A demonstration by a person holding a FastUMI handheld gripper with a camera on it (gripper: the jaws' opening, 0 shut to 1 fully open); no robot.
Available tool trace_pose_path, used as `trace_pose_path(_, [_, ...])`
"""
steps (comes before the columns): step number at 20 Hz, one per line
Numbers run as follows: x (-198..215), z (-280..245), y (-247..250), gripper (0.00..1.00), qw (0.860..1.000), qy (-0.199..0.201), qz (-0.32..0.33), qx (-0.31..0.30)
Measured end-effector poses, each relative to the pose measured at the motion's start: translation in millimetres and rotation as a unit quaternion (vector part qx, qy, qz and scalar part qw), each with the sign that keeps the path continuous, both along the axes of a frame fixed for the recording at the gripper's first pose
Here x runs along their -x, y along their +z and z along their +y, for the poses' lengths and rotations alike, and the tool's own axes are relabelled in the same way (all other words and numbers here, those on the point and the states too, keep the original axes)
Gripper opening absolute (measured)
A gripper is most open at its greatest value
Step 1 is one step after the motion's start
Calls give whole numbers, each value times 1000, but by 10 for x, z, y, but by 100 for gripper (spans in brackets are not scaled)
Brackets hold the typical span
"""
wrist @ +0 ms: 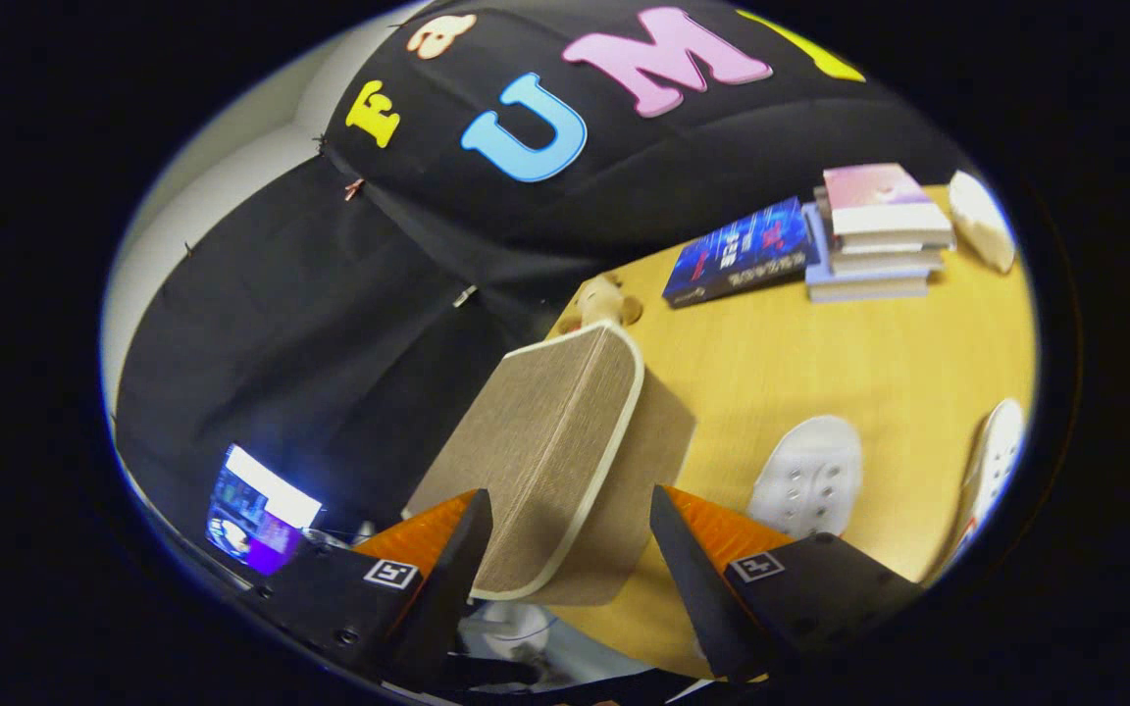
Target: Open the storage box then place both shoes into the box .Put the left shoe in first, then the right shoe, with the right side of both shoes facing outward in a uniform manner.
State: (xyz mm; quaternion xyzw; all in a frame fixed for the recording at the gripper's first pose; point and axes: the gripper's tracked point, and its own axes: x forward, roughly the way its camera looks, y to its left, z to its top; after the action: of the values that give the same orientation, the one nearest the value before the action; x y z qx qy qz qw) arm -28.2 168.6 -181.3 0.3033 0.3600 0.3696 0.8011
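We've got the gripper [565, 544] spread wide, storage box [550, 461] lid at twelve o'clock between the fingers, shoes [808, 476] off at two

1. The storage box [565, 461]: its near corner sits between the gripper [570, 549] fingers, spread wide, touching unclear.
2. Right-hand shoe [992, 471] beyond the fingers is cut off.
3. Lit screen [261, 525] beside the fingers is blurred.

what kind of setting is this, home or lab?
Likely a staged recording booth, not a home: black cloth wall behind a wooden table set with a storage box, shoes and stacked books. The gripper is open around the box.
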Motion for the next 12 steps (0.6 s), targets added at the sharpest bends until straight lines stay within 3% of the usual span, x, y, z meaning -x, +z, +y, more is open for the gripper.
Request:
trace_pose_path(3, [136, 217, -183, 98, 997, 41, 57, -41])
trace_pose_path(12, [91, 533, -298, 98, 975, 86, 144, -142])
